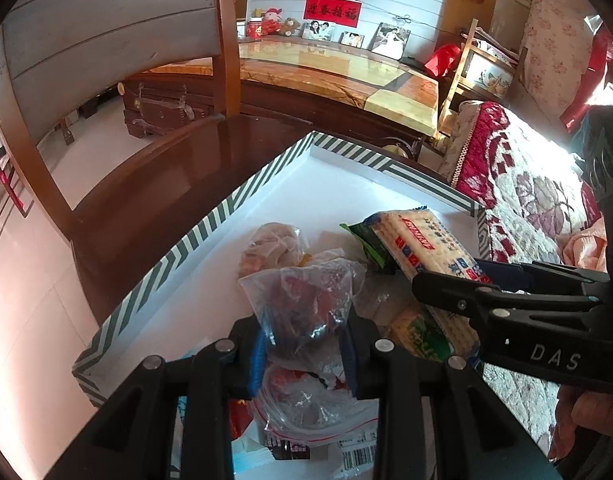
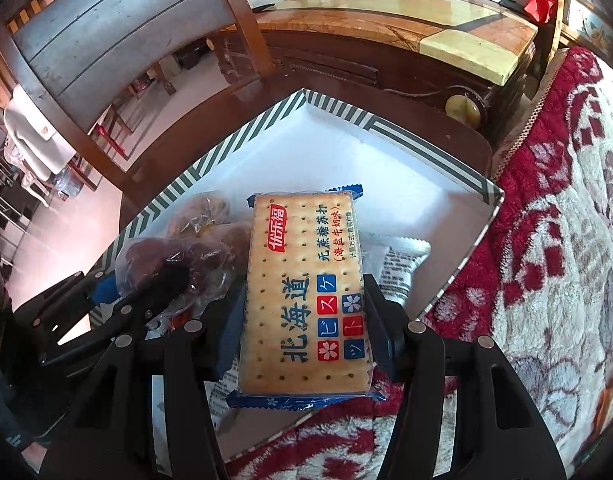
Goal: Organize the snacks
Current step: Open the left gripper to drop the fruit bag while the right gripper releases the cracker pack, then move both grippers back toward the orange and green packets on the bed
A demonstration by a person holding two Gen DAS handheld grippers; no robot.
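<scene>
So right now I've got both grippers over the box [image 2: 210, 164], the white one with the green-and-white striped rim that sits on a dark wooden chair seat [image 1: 166, 184], its right edge up against a red floral blanket [image 2: 546, 240]. My right gripper [image 2: 302, 316] is clamped on the cracker pack [image 2: 306, 292], pads pressing its two long sides, and the pack hangs over the near right part of the box with its blue sealed end toward me. My left gripper [image 1: 304, 344] is closed on a clear plastic bag of dark red snacks [image 1: 306, 300], pinching the crumpled plastic over the near left part of the box. Just past that bag, toward the left edge, lies another clear bag of brownish snacks [image 1: 270, 244]. Under the cracker pack there's a green packet [image 1: 366, 240] and a silvery printed wrapper [image 2: 402, 264] on the box floor.
</scene>
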